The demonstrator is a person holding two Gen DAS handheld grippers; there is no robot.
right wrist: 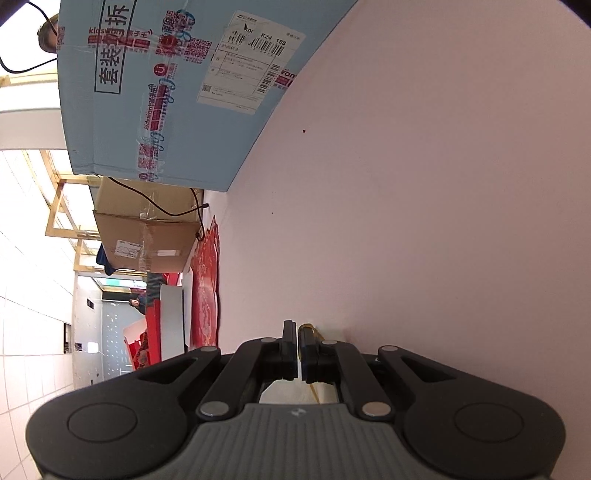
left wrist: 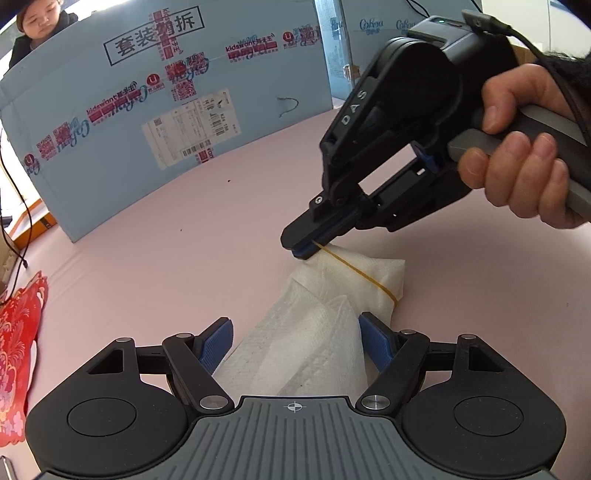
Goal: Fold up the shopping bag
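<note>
The white shopping bag (left wrist: 306, 354) lies folded into a narrow bundle on the pink table (left wrist: 166, 251). My left gripper (left wrist: 295, 326) straddles its near part, a blue pad against each side of the bundle. A yellow rubber band (left wrist: 354, 267) runs taut over the bag's far end. My right gripper (left wrist: 300, 248), held by a hand (left wrist: 517, 162), is shut on that band at the bag's far left corner. In the right wrist view, the right gripper (right wrist: 297, 332) has its jaws together, with the yellow rubber band (right wrist: 309, 328) showing beside the right finger; the bag is almost hidden beneath it.
A large light-blue cardboard box (left wrist: 147, 110) stands along the table's far side and also fills the upper left (right wrist: 147, 92). A red paper decoration (left wrist: 18, 332) lies at the left edge. A brown carton (right wrist: 147, 236) sits beyond the table. A person (left wrist: 40, 22) is behind the box.
</note>
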